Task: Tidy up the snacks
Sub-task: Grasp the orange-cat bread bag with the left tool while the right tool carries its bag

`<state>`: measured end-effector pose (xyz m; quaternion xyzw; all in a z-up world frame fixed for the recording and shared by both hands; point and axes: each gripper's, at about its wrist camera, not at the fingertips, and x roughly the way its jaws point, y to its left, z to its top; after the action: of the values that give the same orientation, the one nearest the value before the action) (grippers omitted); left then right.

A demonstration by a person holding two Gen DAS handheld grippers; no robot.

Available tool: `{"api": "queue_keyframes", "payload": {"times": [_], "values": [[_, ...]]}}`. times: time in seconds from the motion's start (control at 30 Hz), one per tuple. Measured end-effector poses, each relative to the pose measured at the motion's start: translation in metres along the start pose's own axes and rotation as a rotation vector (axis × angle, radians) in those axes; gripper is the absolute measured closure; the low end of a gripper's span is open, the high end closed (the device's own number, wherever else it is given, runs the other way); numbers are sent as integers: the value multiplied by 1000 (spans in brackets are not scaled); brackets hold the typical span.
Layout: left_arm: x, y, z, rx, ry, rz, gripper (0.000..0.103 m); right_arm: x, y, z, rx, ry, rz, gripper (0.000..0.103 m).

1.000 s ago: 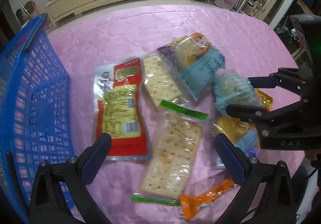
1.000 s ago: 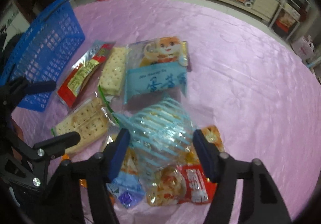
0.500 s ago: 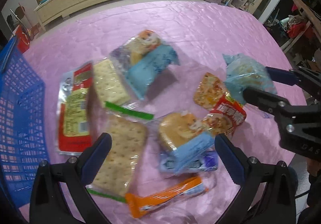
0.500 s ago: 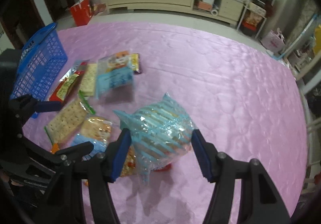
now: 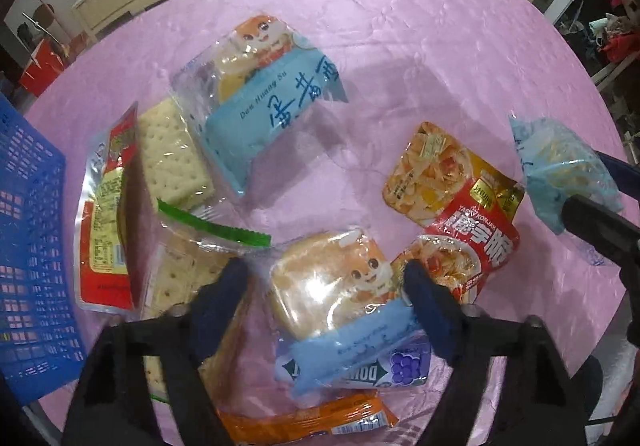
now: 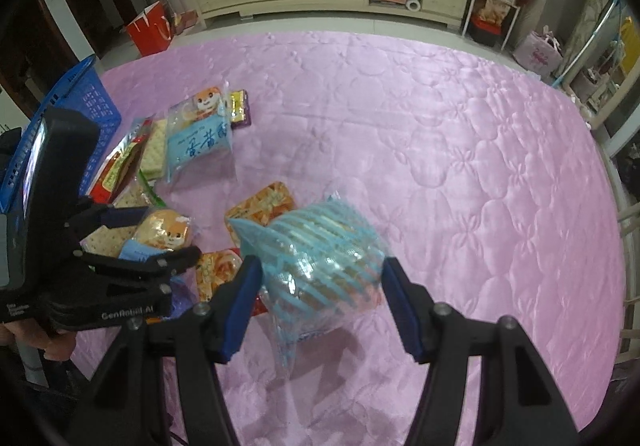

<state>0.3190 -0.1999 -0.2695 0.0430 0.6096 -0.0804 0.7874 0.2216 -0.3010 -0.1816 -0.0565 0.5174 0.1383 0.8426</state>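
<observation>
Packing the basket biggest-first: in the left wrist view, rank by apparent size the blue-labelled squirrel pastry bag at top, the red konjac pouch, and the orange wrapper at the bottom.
1. Blue-labelled squirrel pastry bag
2. Red konjac pouch
3. Orange wrapper, though partly hidden by the left tongs, so unsure.

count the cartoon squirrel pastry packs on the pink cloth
2. One squirrel pastry pack lies at the far middle of the pile; the other sits between the left claw fingers. More may be hidden.

— What can't you make out from here?
— The blue basket (image 5: 32, 246) runs off the frame's left edge. The orange wrapper (image 5: 304, 420) is cut at the bottom, print unreadable.
— And the crackers?
— The lower cracker pack (image 5: 176, 278) sits half behind the left gripper (image 5: 324, 286).
</observation>
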Motion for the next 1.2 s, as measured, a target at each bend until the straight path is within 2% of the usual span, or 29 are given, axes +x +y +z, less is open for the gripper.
{"api": "queue_keyframes", "payload": {"times": [0.07,0.1,0.3,0.57,0.77,0.9,1.2], "values": [[-2,4,0,-11,-7,-7,49,-3,2,0,1,-4,3,38],[-4,7,-2,-15,-8,-10,50,-6,3,-1,2,-8,9,39],[-26,26,-22,-8,-71,-25,52,-15,14,0,3,-23,36,43],[-98,42,-36,-35,-208,-33,52,-45,40,11,-4,-90,47,44],[-155,69,-52,-47,-317,-22,52,-78,91,29,-61,-167,68,44],[-188,103,-68,-84,-373,-8,52,-96,136,42,-113,-214,104,44],[-236,188,-105,-150,-425,59,52,-102,228,62,-216,-249,190,44]]}}
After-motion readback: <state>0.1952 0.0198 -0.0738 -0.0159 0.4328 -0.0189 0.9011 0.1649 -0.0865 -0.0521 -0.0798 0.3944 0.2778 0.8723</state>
